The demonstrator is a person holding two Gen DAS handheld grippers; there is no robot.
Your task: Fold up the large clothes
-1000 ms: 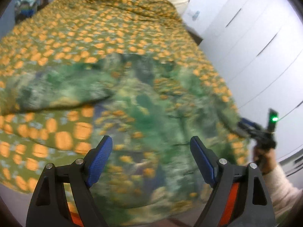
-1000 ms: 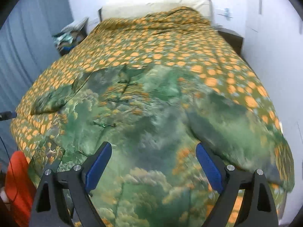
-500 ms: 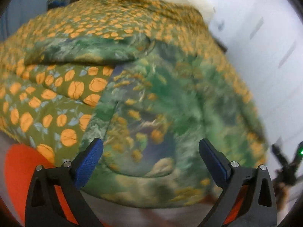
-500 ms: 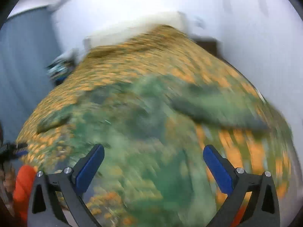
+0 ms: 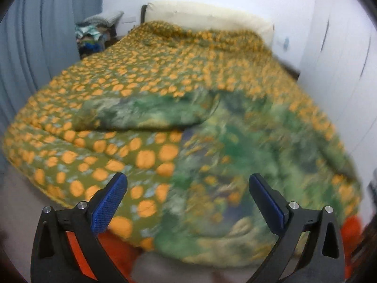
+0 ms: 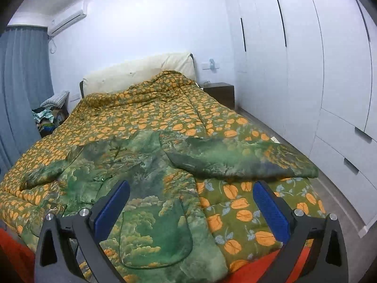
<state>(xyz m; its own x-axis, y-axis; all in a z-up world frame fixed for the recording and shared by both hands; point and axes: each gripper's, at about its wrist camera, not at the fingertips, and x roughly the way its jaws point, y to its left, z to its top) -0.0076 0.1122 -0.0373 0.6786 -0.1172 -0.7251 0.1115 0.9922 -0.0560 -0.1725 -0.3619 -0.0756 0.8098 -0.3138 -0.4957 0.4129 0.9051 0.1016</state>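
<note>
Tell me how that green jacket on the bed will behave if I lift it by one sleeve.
The jacket will probably hang limp: its sleeve lies flat and creased on the quilt. It looks padded, so likely bulky but fairly light. Its sheen suggests it may slip between the open right gripper fingers.

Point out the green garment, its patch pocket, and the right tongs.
green garment (image 6: 150,165): right wrist view, on the chest panel.
patch pocket (image 6: 155,238): right wrist view, on the pocket's middle, near the hem.
right tongs (image 6: 192,201): right wrist view, midway between the blue-padded tips, which stand open.
</note>
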